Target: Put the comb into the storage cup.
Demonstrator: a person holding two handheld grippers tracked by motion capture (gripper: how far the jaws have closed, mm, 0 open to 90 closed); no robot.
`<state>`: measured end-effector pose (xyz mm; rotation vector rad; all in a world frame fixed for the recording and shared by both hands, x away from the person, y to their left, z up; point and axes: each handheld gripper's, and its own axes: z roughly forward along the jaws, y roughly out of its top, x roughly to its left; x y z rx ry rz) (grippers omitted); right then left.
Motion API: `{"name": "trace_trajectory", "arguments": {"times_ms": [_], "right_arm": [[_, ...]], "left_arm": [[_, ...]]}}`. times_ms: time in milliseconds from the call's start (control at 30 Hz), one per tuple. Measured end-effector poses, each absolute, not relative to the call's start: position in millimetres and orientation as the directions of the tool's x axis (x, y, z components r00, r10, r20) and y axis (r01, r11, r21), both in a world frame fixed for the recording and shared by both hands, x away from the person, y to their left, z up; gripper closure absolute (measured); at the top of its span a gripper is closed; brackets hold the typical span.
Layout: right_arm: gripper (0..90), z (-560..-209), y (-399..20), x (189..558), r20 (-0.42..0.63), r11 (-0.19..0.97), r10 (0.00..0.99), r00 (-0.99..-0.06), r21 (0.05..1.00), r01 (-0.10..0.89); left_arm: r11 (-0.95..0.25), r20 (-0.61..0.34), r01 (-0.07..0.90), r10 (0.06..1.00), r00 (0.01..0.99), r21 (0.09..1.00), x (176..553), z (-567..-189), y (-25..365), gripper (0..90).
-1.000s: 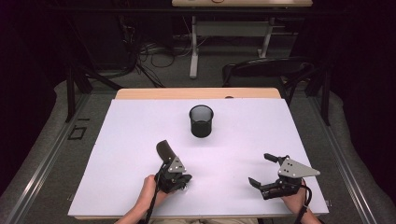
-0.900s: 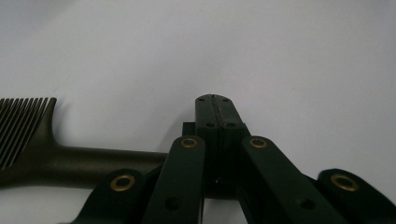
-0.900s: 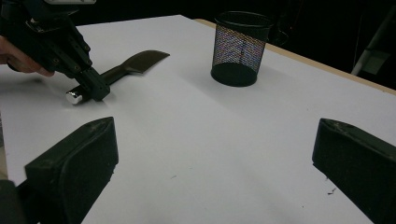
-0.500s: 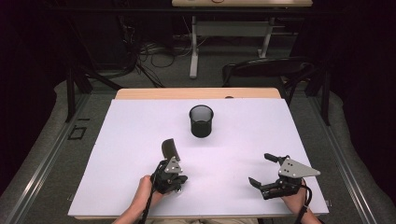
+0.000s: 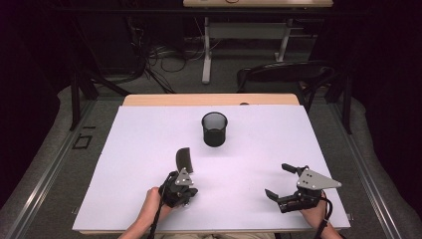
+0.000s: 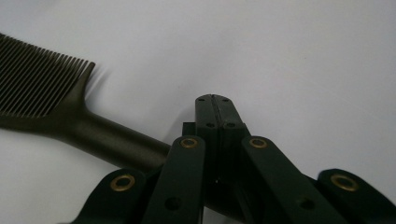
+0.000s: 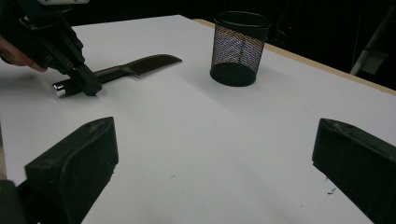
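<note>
A dark comb (image 5: 184,159) with a long handle lies flat on the white table (image 5: 259,149), its toothed end pointing away from me. My left gripper (image 5: 190,191) rests over the handle, jaws pressed together with nothing between them. In the left gripper view the comb (image 6: 46,93) passes to the left of the left gripper (image 6: 215,100) and under its linkage. From the right gripper view, the left gripper (image 7: 91,86) touches the table beside the comb (image 7: 135,65). My right gripper (image 5: 276,180) sits at the near right, jaws wide apart and empty (image 7: 215,126).
A black mesh cup (image 5: 214,129) stands upright at the middle of the table, beyond the comb; it is also in the right gripper view (image 7: 238,46). Past the far edge are a dark chair (image 5: 283,74) and desk legs.
The comb's toothed end has swung slightly to the right, and the left hand has shifted a little. The right gripper has stayed in place.
</note>
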<state>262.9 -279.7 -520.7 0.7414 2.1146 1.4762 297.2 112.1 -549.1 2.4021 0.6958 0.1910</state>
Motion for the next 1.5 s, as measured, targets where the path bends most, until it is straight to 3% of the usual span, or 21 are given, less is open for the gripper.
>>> {"name": "trace_trajectory", "arguments": {"times_ms": [1500], "right_arm": [[0.0, -520, -280, 262, -0.064, 0.283, 0.658, -0.75, 0.944, 0.167]], "left_arm": [[-0.69, 0.041, 0.436, 0.557, 0.829, 0.577, 304, -546, 127, 90.0]]}}
